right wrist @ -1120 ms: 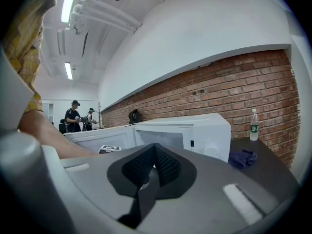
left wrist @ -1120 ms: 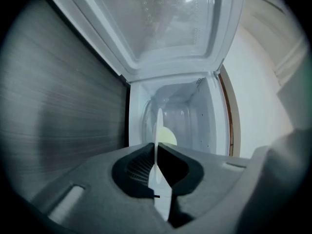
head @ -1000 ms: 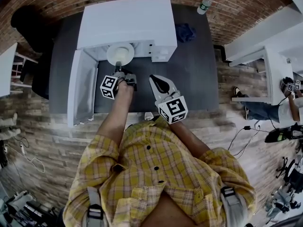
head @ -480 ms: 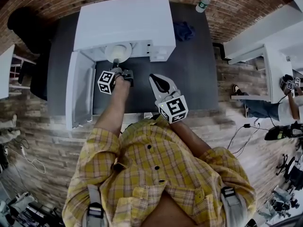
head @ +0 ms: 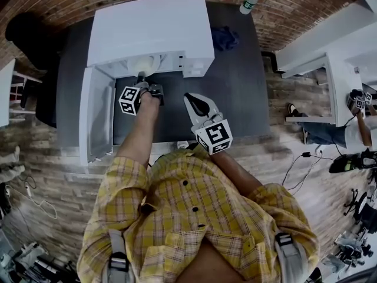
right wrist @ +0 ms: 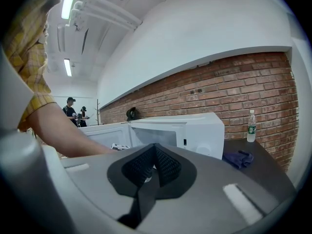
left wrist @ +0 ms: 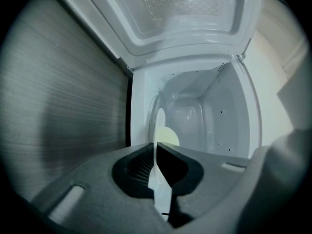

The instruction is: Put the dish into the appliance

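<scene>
A white microwave point(head: 150, 31) stands on the dark table with its door point(head: 97, 117) swung open to the left. My left gripper point(head: 141, 77) is at the mouth of the cavity, shut on the rim of a pale dish point(head: 147, 68). Most of that dish is hidden under the microwave's top. In the left gripper view the dish point(left wrist: 159, 130) stands edge-on between the left gripper point(left wrist: 155, 147) pads and reaches into the white cavity point(left wrist: 204, 116). My right gripper point(head: 197, 106) hangs over the table to the right, shut and empty; its jaws point(right wrist: 155, 167) meet.
A blue cloth point(head: 226, 39) lies right of the microwave and a water bottle point(head: 248, 2) stands at the back right corner. The open door point(left wrist: 185, 9) fills the top of the left gripper view. A brick wall point(right wrist: 234, 87) backs the dark table point(head: 235, 99). People are at a desk point(head: 333, 93) on the right.
My left gripper has moved forward with the dish, from in front of the opening into the cavity, so the dish is now mostly hidden. The right gripper stayed put.
</scene>
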Demonstrator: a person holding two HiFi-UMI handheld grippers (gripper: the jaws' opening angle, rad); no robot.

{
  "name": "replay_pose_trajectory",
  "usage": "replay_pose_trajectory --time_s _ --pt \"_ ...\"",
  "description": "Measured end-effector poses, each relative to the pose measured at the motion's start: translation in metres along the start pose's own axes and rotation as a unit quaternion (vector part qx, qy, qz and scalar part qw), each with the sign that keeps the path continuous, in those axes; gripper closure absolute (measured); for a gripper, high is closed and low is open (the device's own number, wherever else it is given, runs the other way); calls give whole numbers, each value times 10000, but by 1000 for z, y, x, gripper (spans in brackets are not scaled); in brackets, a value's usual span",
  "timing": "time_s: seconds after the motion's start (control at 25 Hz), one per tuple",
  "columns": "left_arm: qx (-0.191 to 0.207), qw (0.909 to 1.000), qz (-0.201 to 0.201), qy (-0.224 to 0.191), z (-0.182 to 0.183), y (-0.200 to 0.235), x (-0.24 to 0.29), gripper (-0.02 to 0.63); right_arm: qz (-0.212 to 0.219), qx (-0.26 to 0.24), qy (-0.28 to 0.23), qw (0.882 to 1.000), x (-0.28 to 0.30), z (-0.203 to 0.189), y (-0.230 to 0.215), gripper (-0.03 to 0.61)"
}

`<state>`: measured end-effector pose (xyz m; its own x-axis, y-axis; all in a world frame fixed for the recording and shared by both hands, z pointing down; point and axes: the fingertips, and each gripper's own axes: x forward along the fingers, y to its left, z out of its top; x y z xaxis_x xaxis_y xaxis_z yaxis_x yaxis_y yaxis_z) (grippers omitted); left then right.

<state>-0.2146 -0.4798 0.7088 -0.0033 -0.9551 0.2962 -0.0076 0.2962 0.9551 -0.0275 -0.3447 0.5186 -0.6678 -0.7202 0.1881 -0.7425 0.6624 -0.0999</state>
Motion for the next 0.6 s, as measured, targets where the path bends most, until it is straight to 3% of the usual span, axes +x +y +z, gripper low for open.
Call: replay_pose_trajectory --time_s 0.4,0.6 --pt "-23 9999 43 -158 7 -3 8 597 113 -27 67 9999 1 -4 3 575" --pt "-76 10000 14 -41 7 -3 8 576 108 181 89 9997 1 -5 1 575"
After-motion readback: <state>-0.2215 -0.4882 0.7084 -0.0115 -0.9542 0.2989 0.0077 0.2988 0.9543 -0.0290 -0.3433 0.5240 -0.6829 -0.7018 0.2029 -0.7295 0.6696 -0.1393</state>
